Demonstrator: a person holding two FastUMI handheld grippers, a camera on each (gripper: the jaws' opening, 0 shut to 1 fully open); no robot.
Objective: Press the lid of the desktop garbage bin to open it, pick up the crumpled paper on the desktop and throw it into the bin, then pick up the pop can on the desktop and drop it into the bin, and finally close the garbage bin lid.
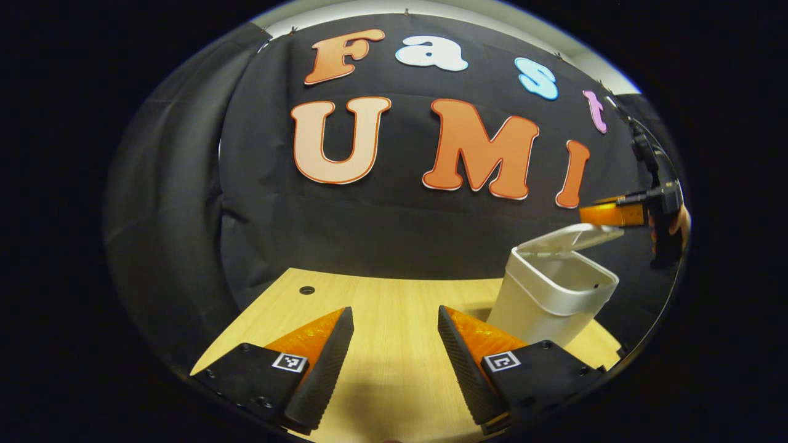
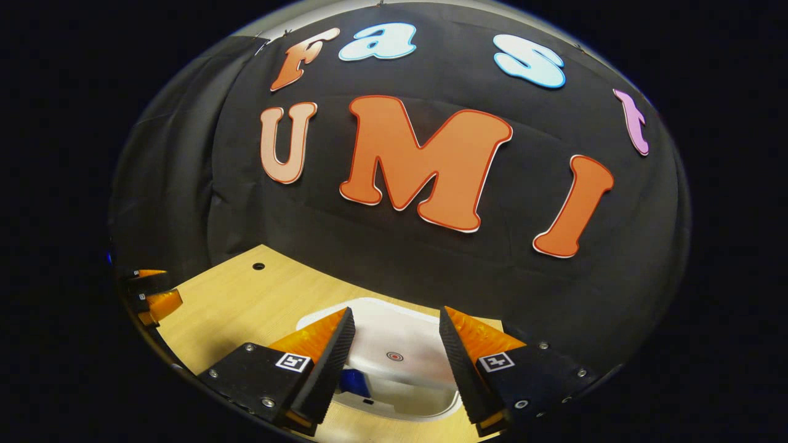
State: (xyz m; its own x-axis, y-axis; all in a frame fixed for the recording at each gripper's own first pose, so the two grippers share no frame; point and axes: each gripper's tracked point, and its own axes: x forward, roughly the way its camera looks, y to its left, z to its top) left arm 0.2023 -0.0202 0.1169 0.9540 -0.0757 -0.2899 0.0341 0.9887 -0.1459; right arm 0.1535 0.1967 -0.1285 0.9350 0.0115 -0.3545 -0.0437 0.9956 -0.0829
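We hold both the left gripper (image 1: 394, 363) and right gripper (image 2: 394, 363) wide and empty, the right one over the bin (image 1: 557, 295) near the worktop's (image 1: 381, 301) right edge, whose lid (image 1: 569, 239) stands partly raised with something blue (image 2: 354, 381) inside, so we judge only closing remains

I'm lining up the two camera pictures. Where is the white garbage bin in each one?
Left gripper view: the garbage bin stands at lower right on the table, lid partly raised.
Right gripper view: the bin sits at bottom centre, seen from above between that tool's fingers.
Shared landmark: the round hole in the tabletop.
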